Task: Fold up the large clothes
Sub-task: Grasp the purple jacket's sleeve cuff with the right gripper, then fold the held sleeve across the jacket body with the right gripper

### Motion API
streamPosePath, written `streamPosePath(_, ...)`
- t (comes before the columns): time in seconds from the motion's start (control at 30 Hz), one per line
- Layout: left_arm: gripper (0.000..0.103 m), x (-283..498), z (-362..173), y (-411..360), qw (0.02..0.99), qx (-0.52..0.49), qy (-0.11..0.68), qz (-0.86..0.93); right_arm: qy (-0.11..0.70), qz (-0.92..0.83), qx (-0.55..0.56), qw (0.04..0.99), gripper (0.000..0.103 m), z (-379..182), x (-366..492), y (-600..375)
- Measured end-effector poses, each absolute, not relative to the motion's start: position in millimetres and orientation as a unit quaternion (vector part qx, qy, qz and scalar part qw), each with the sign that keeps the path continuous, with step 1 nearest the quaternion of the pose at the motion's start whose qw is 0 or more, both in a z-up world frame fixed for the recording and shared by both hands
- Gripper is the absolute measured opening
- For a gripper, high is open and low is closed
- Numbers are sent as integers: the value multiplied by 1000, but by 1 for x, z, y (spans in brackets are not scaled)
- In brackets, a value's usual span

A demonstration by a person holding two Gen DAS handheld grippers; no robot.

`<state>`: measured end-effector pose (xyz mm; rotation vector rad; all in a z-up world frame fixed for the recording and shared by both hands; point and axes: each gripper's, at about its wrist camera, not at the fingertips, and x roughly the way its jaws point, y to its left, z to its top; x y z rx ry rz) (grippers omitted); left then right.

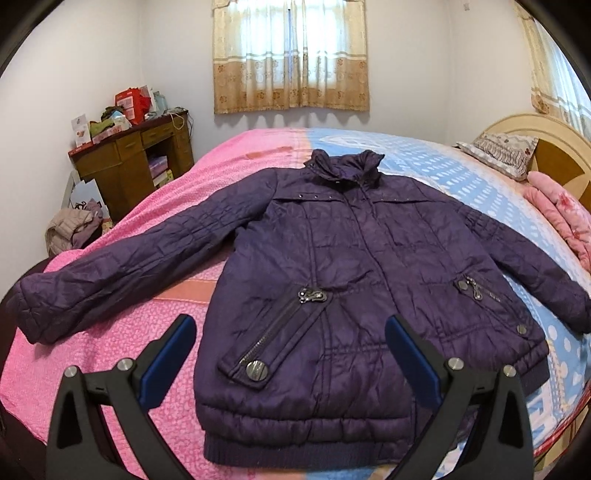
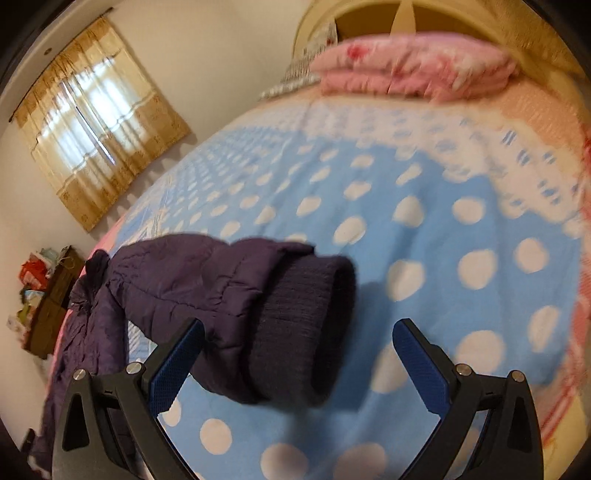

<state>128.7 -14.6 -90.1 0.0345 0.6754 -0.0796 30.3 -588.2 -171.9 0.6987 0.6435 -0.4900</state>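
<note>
Left gripper [image 1: 290, 334] in the left wrist view: fingers spread wide, holding nothing, hovering over the lower front of the purple jacket [image 1: 332, 266]. Jacket flat and face up on the bed [image 1: 122, 350], collar toward the curtained window [image 1: 291, 55], both sleeves stretched out to the sides, ribbed hem near the bed's close edge. Bare pink cover to the left, blue dotted cover to the right.

Right gripper [image 2: 298, 338] in the right wrist view: fingers wide apart, gripping nothing, just short of the sleeve cuff [image 2: 314, 328], cuff opening facing the camera. Open blue dotted cover beyond, folded pink quilt [image 2: 413, 62] by the headboard [image 2: 517, 22]. View blurred.
</note>
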Motion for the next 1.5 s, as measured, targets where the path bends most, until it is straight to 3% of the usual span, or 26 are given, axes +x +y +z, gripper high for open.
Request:
streamPosePath(0.03,103,130,-91,-13,942,14,334,-38,316,-221,339,858,92,-176,38,-590)
streamPosePath(0.07,103,132,-92,-12,941,13,337,-38,320,-206,342,859,75,-178,44,-590)
streamPosePath(0.13,103,132,-95,-10,939,13,342,-38,315,-204,343,861,64,-178,48,-592)
streamPosePath(0.17,103,131,-95,-9,938,13,344,-39,307,-189,352,864,49,-178,49,-594)
streamPosePath(0.27,103,130,-96,-4,937,10,346,-36,300,-176,345,872,42,-172,54,-595)
streamPosePath(0.4,103,131,-95,6,938,1,346,-29,295,-178,299,890,39,-145,63,-593)
streamPosePath(0.67,103,130,-96,16,938,-14,346,-27,235,-181,186,937,37,-28,105,-582)
streamPosePath(1.03,103,130,-100,36,937,-34,347,-22,159,-104,-86,978,35,111,196,-414)
streamPosePath(1.27,103,135,-101,57,937,-52,345,-10,146,-22,-200,969,33,127,244,-290)
streamPosePath(1.5,103,139,-98,80,941,-66,333,12,170,66,-265,947,31,80,291,-197)
